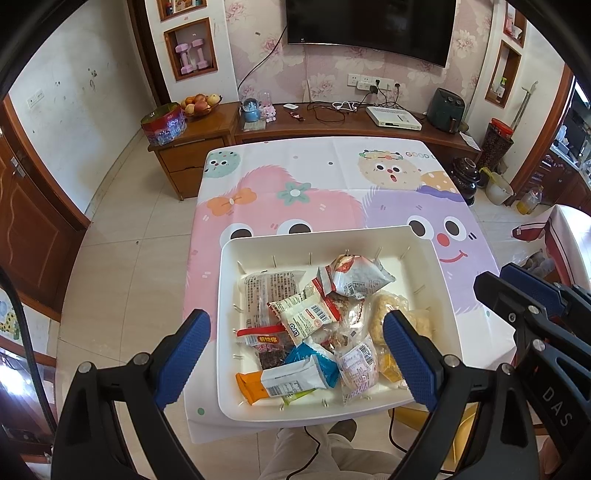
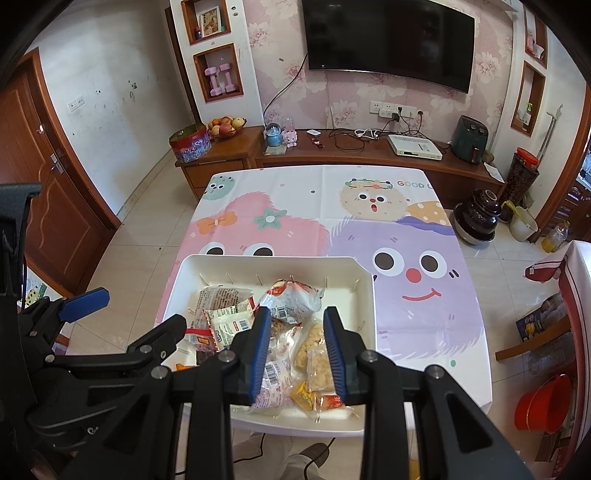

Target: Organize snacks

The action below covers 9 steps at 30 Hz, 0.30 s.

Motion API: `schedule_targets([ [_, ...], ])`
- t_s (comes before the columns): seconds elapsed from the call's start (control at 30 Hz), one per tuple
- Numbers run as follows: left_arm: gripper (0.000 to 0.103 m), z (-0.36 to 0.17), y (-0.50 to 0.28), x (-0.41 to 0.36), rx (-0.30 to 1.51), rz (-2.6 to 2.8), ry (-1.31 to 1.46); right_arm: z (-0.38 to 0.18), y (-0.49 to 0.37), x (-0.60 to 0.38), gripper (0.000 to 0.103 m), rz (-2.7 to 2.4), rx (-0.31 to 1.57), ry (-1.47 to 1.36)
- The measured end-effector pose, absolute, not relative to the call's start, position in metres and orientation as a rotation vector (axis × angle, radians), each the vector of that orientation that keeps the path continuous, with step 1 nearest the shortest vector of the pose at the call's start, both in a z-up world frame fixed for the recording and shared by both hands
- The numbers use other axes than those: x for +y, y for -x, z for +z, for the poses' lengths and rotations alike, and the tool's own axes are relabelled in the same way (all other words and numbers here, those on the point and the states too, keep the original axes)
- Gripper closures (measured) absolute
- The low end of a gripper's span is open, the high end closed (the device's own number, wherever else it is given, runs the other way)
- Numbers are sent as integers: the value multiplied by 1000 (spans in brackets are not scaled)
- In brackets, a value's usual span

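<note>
Left gripper (image 1: pixel 295 354): hangs above the near edge of the tray, pointing steeply down; jaws spread wide with nothing between the blue pads.
Right gripper (image 2: pixel 297 350): hangs above the near right part of the tray; jaws part-way apart, framing packets below but not pressing on any of them, so open and empty.
Person: pale trouser legs (image 1: pixel 295 454) and a dark shoe show below the tray's near rim.
Tray (image 1: pixel 436 258): white, rectangular, with slotted walls; sits on the near end of the surface, its near rim at the surface edge.
Snacks: all lie loose inside the tray, heaped toward its near half.
Orange bar (image 1: pixel 251 387): at the tray's near left corner.
Blue packet (image 1: pixel 314 360): just beyond the orange bar, partly under a white wrapper.
Puffed cakes (image 2: pixel 314 339): clear bags on the tray's right side.
Large silver bag (image 1: pixel 354 275): toward the tray's far wall, tilted on the heap.
Surface (image 1: pixel 295 173): covered by a cartoon-monster cloth in pink and purple; bare beyond the tray.
TV cabinet (image 1: pixel 369 127): wooden, past the far end of the surface, well away from the tray; carries cables and a white box.
Fruit bowl (image 1: pixel 199 103): on the cabinet's left section.
Television (image 1: pixel 369 26): on the wall above the cabinet.
</note>
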<state>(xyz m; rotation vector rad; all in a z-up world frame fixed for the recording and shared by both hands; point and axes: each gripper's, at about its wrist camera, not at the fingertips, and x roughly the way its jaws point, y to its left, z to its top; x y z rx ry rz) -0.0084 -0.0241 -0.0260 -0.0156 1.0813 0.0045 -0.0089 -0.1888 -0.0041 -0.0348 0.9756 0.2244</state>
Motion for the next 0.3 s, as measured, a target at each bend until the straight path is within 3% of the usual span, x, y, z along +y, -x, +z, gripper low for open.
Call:
schedule_targets([
  [0.3,9,-27,8,-23,1084,8,10,-4,9,-188,73,224,976,36],
])
